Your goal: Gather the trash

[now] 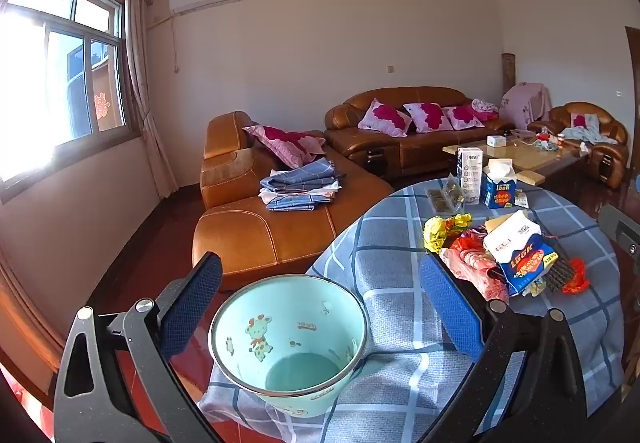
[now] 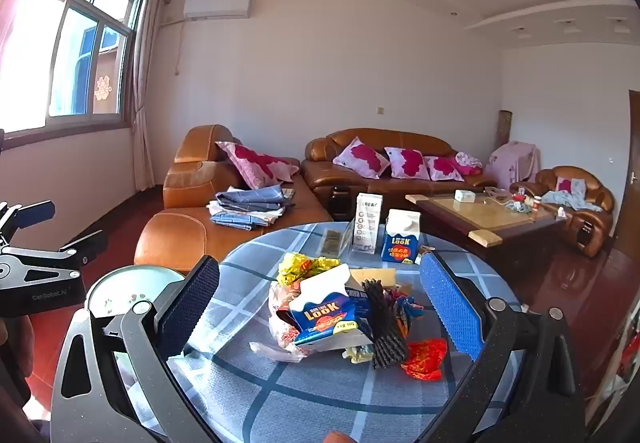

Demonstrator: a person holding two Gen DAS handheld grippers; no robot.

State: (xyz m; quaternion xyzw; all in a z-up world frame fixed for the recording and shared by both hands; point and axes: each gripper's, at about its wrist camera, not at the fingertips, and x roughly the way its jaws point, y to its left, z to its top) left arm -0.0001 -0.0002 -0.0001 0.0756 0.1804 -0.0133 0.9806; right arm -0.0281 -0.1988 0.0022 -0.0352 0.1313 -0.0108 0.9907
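I see a round table (image 2: 280, 383) under a blue-and-grey plaid cloth (image 1: 392, 267) filling the lower centre of my right wrist view. At its middle lies a heap of trash (image 2: 344, 315): a torn blue carton, crumpled yellow and red wrappers, black netting. Toward the far edge stand a white carton (image 2: 369, 221) and a blue-and-white carton (image 2: 401, 237), just beside each other.

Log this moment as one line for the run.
left gripper: open, around bin | right gripper: open, before trash pile | bin empty
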